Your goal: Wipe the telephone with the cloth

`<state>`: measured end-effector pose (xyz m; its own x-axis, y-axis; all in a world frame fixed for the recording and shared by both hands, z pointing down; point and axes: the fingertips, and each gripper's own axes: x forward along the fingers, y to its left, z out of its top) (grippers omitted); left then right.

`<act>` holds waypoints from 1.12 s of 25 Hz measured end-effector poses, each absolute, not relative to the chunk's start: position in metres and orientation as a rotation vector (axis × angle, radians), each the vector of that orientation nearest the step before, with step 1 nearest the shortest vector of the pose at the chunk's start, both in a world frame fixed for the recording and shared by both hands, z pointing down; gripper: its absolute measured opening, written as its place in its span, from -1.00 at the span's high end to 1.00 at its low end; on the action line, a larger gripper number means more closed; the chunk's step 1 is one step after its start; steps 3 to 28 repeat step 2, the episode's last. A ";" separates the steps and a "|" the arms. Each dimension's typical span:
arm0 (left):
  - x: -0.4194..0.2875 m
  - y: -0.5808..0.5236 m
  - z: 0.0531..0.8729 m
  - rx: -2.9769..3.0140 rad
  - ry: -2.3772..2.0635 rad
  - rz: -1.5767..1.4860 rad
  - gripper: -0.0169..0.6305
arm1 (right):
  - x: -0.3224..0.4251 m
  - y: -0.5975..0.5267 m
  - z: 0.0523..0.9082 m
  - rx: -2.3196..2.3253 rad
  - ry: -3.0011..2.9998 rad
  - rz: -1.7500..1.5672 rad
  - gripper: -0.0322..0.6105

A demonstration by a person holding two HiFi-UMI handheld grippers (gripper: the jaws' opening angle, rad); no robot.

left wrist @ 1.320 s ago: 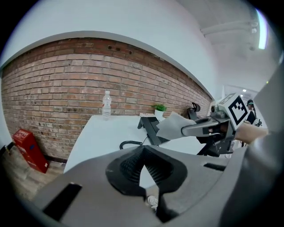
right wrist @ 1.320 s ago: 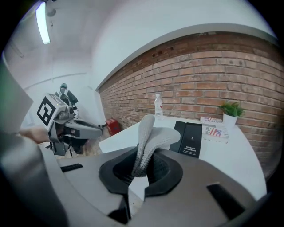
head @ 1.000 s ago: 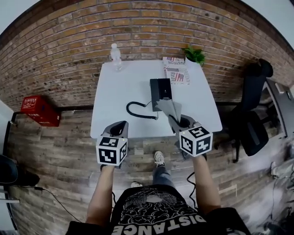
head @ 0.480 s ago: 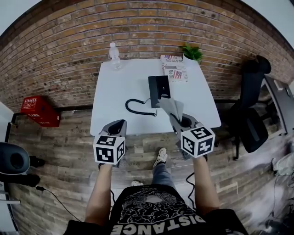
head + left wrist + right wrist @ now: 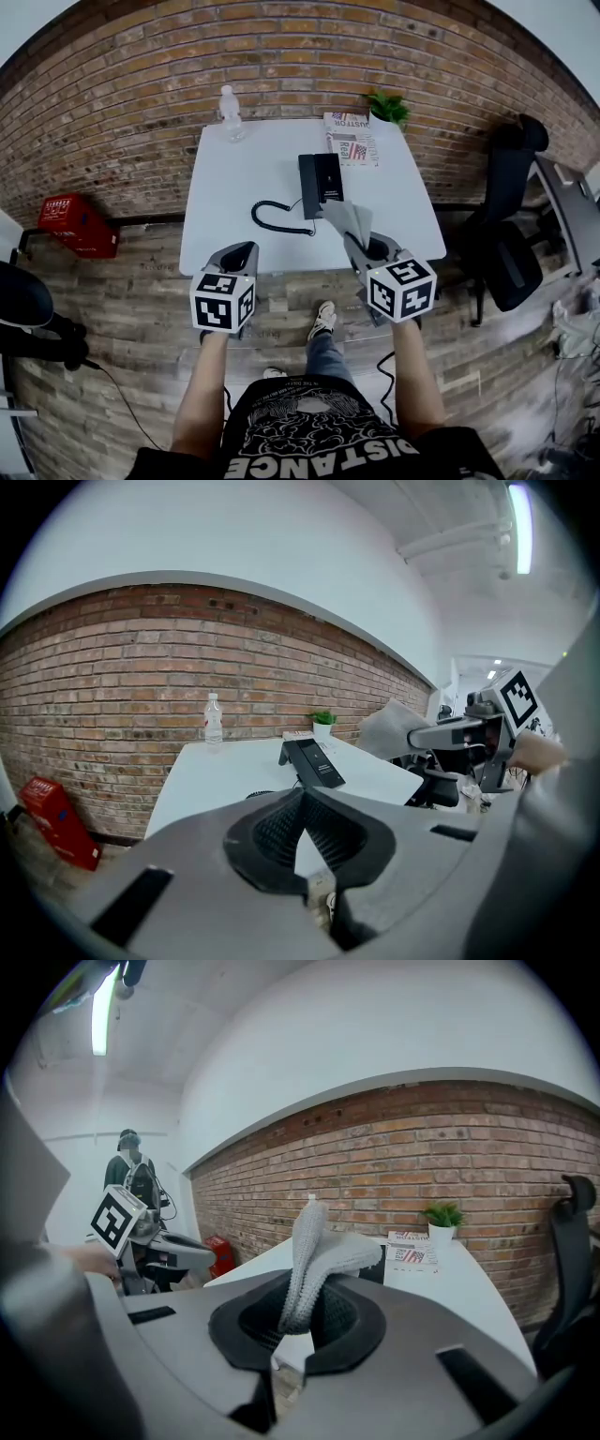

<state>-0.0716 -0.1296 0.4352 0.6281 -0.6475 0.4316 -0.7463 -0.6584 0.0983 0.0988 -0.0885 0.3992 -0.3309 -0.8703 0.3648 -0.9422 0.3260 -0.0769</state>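
Observation:
A black telephone [image 5: 322,177] with a coiled cord [image 5: 272,219] lies on the white table [image 5: 234,197]; in the left gripper view the telephone [image 5: 312,760] stands past the jaws. My right gripper [image 5: 361,246] is shut on a grey cloth [image 5: 348,217], which sticks up from its jaws [image 5: 319,1251] and hangs above the table's front edge, short of the telephone. My left gripper [image 5: 240,258] is shut with nothing in it, held in front of the table's near edge.
A water bottle [image 5: 230,112] stands at the table's far left. A newspaper [image 5: 352,138] and a small potted plant [image 5: 392,108] are at the far right. A black office chair [image 5: 511,225] stands to the right, a red crate [image 5: 75,223] to the left.
Both grippers and the cloth keep nearly the same place; the view has shifted slightly, and the dark chair at the left edge has moved in the picture.

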 end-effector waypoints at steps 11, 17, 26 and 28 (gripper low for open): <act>-0.071 -0.130 0.436 2.584 -1.128 0.530 0.93 | 0.098 -0.088 0.400 1.633 -2.334 0.401 0.87; -0.071 -0.130 0.436 2.584 -1.128 0.530 0.93 | 0.098 -0.088 0.400 1.633 -2.334 0.401 0.87; -0.071 -0.130 0.436 2.584 -1.128 0.530 0.93 | 0.098 -0.088 0.400 1.633 -2.334 0.401 0.87; -0.071 -0.130 0.436 2.584 -1.128 0.530 0.93 | 0.098 -0.088 0.400 1.633 -2.334 0.401 0.87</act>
